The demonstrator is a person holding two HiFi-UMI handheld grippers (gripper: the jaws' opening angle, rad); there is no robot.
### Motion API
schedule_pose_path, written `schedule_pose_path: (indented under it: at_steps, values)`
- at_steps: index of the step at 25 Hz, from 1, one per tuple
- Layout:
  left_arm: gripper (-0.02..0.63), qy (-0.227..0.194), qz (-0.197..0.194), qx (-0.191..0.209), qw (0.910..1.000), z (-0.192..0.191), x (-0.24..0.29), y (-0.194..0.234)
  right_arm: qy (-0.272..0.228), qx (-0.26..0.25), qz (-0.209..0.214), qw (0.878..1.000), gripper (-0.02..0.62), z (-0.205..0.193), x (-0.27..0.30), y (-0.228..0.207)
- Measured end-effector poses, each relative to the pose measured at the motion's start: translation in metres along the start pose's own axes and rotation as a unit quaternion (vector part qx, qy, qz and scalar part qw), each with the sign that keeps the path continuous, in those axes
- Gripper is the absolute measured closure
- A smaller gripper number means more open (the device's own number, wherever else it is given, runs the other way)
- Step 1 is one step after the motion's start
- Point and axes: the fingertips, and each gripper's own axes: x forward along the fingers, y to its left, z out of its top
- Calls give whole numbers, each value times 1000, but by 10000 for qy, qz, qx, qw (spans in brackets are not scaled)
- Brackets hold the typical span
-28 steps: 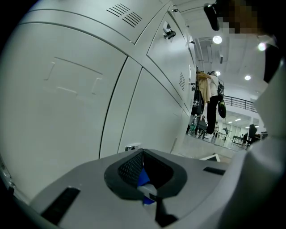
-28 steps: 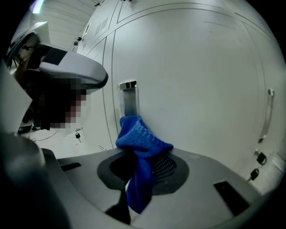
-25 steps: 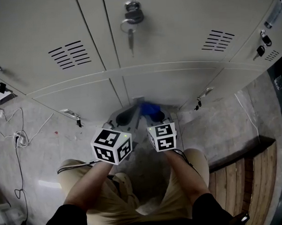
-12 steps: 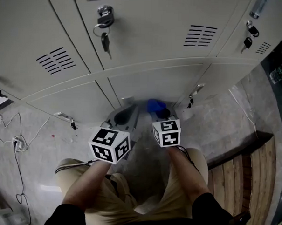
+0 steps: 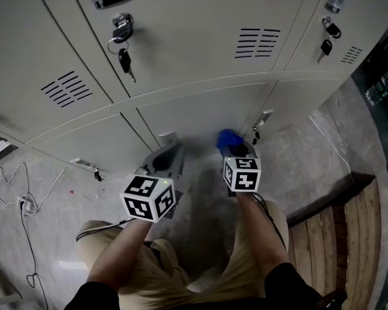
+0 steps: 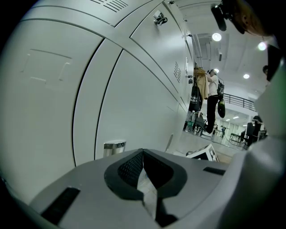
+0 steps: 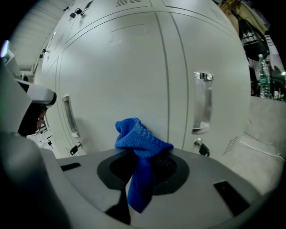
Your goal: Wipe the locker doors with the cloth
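Right claw (image 5: 233,149) grips the bunched blue cloth (image 5: 228,138) low in front of the person, while the left claw (image 5: 163,160) beside it is closed on nothing. Beyond, the cloth is just short of the lower locker door (image 5: 198,109); contact cannot be confirmed. The wiping step appears to be in hand, and the next move calls for pressing the cloth to the door and sweeping across.

A speckled grey floor (image 5: 303,159) meets the foot of the lockers (image 5: 199,115); cables (image 5: 21,205) trail across it at left, and a slatted wooden bench (image 5: 352,240) stands at right.
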Motion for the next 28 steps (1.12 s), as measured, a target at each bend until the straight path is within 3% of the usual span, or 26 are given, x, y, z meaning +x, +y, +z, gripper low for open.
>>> schedule_pose_path:
  at_steps: [5, 8, 20, 23, 25, 28]
  values:
    - [597, -42, 4, -68, 10000, 3, 1, -1, -45, 639, -582, 9962, 514, -7, -3, -47]
    - [597, -70, -32, -27, 10000, 5, 1, -4, -85, 546, -804, 9952, 514, -8, -4, -58]
    - [597, -123, 32, -35, 9999, 6, -5, 2, -17, 511, -1014, 9935, 514, -15, -8, -45]
    - [597, -156, 134, -37, 9998, 6, -12, 10, -183, -155, -609, 9979, 514, -12, -6, 1]
    - [597, -176, 192, -64, 9996, 6, -18, 15, -353, -741, 23, 9966, 514, -10, -4, 49]
    - [597, -241, 249, -104, 9993, 10, -26, 22, -397, -1423, 964, 9843, 514, -18, -1, 114]
